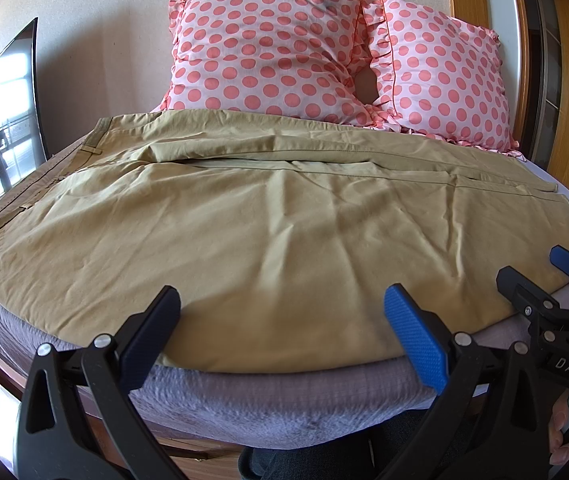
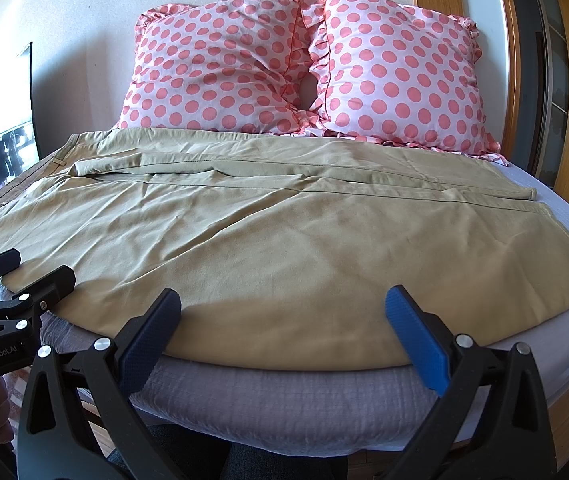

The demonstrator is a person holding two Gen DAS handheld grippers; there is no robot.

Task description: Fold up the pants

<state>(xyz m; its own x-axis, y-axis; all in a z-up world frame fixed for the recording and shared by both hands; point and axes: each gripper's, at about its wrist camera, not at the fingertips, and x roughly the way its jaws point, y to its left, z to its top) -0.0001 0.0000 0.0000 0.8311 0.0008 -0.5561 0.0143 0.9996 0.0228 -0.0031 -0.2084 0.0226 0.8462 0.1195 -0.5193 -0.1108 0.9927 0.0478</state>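
Note:
Khaki pants [image 1: 244,220] lie spread flat across the bed, waistband at the left, leg cuffs at the right; they show the same way in the right wrist view [image 2: 284,232]. My left gripper [image 1: 282,320] is open at the near edge of the pants, fingers above the fabric edge, holding nothing. My right gripper [image 2: 284,320] is open at the near edge further right, also empty. Each gripper shows in the other's view: the right one at the far right [image 1: 540,276], the left one at the far left [image 2: 32,272].
The bed [image 2: 304,408] has a grey-lilac cover. Two pink polka-dot pillows [image 1: 268,48] [image 2: 396,76] lean on the wall behind the pants. A dark screen [image 1: 12,92] stands at the left. A wooden door frame [image 2: 512,60] is at the right.

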